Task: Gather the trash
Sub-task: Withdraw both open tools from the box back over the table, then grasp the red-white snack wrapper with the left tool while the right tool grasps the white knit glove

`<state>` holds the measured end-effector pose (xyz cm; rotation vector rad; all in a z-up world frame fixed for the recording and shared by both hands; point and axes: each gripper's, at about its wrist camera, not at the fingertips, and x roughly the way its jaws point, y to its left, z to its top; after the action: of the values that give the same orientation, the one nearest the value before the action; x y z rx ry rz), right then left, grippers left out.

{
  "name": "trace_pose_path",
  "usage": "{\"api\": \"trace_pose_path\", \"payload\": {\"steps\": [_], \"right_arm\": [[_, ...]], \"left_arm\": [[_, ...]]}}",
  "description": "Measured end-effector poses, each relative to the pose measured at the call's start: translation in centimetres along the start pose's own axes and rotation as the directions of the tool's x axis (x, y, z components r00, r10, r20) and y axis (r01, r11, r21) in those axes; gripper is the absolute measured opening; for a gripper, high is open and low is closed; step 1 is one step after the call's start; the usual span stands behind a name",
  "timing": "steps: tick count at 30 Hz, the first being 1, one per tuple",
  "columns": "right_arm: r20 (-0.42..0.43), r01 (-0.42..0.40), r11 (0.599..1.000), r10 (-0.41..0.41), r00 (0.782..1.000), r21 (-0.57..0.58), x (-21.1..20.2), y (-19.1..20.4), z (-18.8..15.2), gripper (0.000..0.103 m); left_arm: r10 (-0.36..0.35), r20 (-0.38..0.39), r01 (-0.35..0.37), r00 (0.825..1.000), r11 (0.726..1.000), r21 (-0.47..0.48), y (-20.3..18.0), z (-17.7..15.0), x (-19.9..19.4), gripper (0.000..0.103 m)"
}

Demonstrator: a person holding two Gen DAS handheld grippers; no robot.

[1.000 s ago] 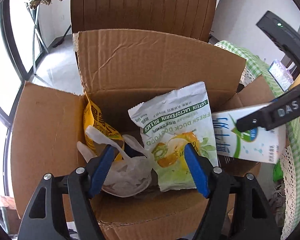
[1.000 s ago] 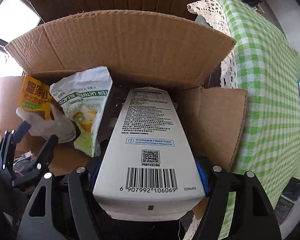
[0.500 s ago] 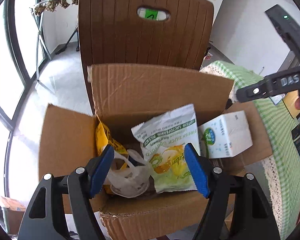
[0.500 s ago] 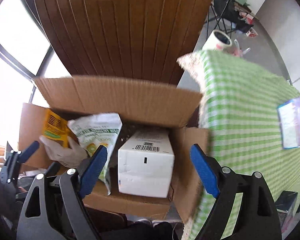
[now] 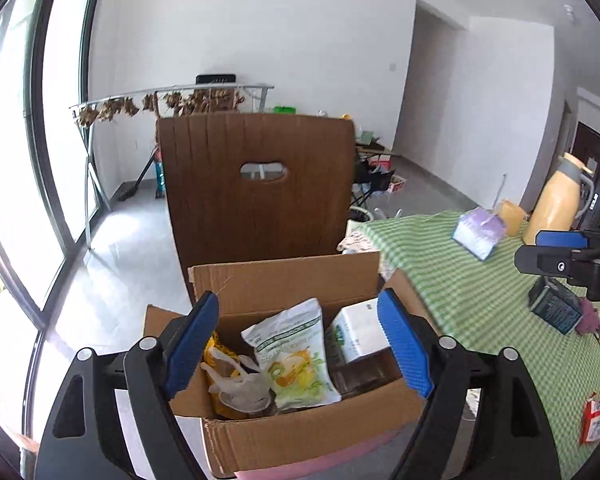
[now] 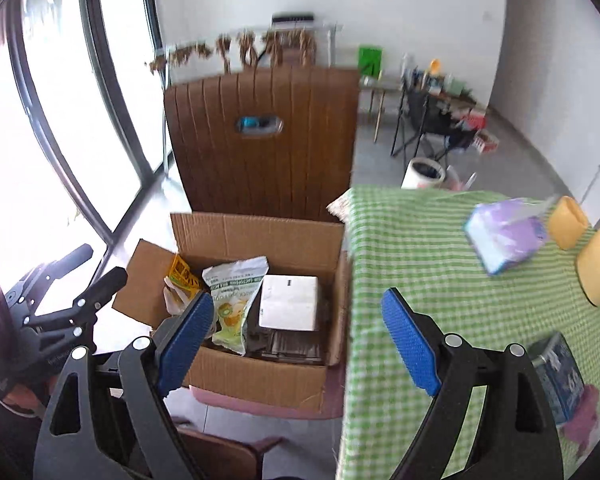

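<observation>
An open cardboard box (image 5: pixel 300 436) (image 6: pixel 256 232) stands on a pink seat beside the table. Inside it are a green-white dog food bag (image 5: pixel 292 352) (image 6: pixel 232 300), a white carton (image 5: pixel 356 332) (image 6: pixel 288 304), a yellow packet (image 5: pixel 214 356) (image 6: pixel 182 274) and a crumpled clear plastic bag (image 5: pixel 240 384). My left gripper (image 5: pixel 298 296) hovers above the box's near side, its jaws opening with nothing between them. My right gripper (image 6: pixel 296 294) is open and empty, held over the box's right edge and the table. On the cloth lie a dark blue carton (image 5: pixel 554 310) (image 6: pixel 560 380) and a red-white pack (image 5: pixel 598 420).
A brown slatted chair back (image 5: pixel 260 208) (image 6: pixel 260 160) rises just behind the box. The green checked table (image 5: pixel 480 300) (image 6: pixel 420 260) at right carries a purple tissue pack (image 5: pixel 478 234), a yellow jug (image 5: pixel 556 200) and a yellow cup (image 6: pixel 568 222). Tall windows run along the left.
Both grippers rose and drew back from the box. The right one let go of the white carton, which now lies in the box. The left jaws stand wider.
</observation>
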<state>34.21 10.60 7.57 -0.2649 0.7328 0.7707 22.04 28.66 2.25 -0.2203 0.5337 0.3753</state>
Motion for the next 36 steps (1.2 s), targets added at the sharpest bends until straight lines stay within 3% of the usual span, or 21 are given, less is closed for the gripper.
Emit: {"api": "trace_pose_path", "payload": {"steps": [5, 9, 12, 15, 16, 18, 20, 22, 23, 25, 27, 28, 30, 31, 34, 35, 36], "right_arm": [[0.143, 0.149, 0.979, -0.169, 0.975, 0.139, -9.9, -7.1, -7.7, 0.082], [0.139, 0.3, 0.909, -0.351, 0.926, 0.29, -17.2, -13.6, -15.9, 0.082], [0.091, 0.377, 0.839, -0.443, 0.892, 0.392, -21.6, -17.3, -21.6, 0.083], [0.048, 0.41, 0.777, -0.49, 0.871, 0.478, -24.9, -19.8, -26.9, 0.083], [0.037, 0.425, 0.755, -0.509, 0.86, 0.5, -26.0, -20.3, -28.5, 0.083], [0.022, 0.442, 0.721, -0.534, 0.845, 0.534, -27.8, -20.9, -31.3, 0.083], [0.014, 0.448, 0.7, -0.547, 0.837, 0.556, -29.2, -21.2, -33.2, 0.082], [0.01, 0.456, 0.679, -0.563, 0.827, 0.575, -30.3, -21.2, -34.9, 0.083], [0.005, 0.46, 0.67, -0.569, 0.823, 0.583, -30.8, -21.3, -35.6, 0.083], [0.002, 0.459, 0.655, -0.575, 0.818, 0.601, -31.6, -21.2, -36.8, 0.082], [-0.006, 0.462, 0.646, -0.578, 0.816, 0.608, -32.2, -21.3, -37.6, 0.083], [-0.01, 0.468, 0.639, -0.585, 0.811, 0.61, -32.6, -21.3, -38.2, 0.083], [-0.014, 0.467, 0.634, -0.584, 0.812, 0.616, -32.8, -21.4, -38.8, 0.083], [-0.019, 0.468, 0.631, -0.584, 0.812, 0.619, -32.8, -21.6, -39.0, 0.083], [-0.033, 0.47, 0.627, -0.578, 0.815, 0.621, -32.5, -22.3, -39.3, 0.083], [-0.036, 0.469, 0.628, -0.575, 0.818, 0.621, -32.2, -22.6, -39.3, 0.083], [-0.037, 0.468, 0.629, -0.572, 0.819, 0.62, -32.0, -22.8, -39.1, 0.082]], "left_arm": [[-0.161, 0.026, 0.16, 0.987, 0.985, 0.064, -7.0, -1.9, -3.9, 0.091], [-0.313, 0.002, 0.309, 0.95, 0.937, 0.164, -14.6, -4.4, -5.7, 0.095], [-0.437, -0.08, 0.444, 0.896, 0.871, 0.211, -20.4, -6.9, -6.1, 0.095], [-0.545, -0.203, 0.58, 0.813, 0.787, 0.21, -26.1, -9.5, -6.2, 0.095], [-0.582, -0.245, 0.628, 0.776, 0.75, 0.208, -28.1, -10.5, -6.2, 0.095], [-0.622, -0.308, 0.69, 0.72, 0.691, 0.215, -31.4, -12.5, -6.2, 0.095], [-0.621, -0.373, 0.717, 0.69, 0.659, 0.228, -35.1, -14.9, -5.5, 0.095], [-0.606, -0.425, 0.728, 0.673, 0.644, 0.235, -37.9, -16.5, -4.7, 0.095], [-0.586, -0.45, 0.725, 0.674, 0.643, 0.247, -39.2, -17.2, -4.2, 0.095], [-0.538, -0.489, 0.703, 0.687, 0.662, 0.261, -40.9, -19.1, -3.2, 0.095], [-0.509, -0.543, 0.704, 0.668, 0.67, 0.238, -42.4, -20.3, -2.3, 0.09], [-0.498, -0.555, 0.701, 0.666, 0.671, 0.24, -42.9, -20.8, -2.1, 0.085], [-0.483, -0.546, 0.691, 0.684, 0.669, 0.274, -43.5, -21.4, -2.0, 0.067], [-0.478, -0.532, 0.684, 0.699, 0.664, 0.302, -43.8, -21.6, -2.2, 0.052], [-0.479, -0.545, 0.699, 0.688, 0.64, 0.32, -44.2, -21.6, -1.9, 0.024], [-0.49, -0.557, 0.713, 0.67, 0.633, 0.301, -44.2, -21.7, -1.8, 0.012], [-0.501, -0.56, 0.722, 0.66, 0.629, 0.289, -44.2, -21.6, -1.9, 0.009]]}}
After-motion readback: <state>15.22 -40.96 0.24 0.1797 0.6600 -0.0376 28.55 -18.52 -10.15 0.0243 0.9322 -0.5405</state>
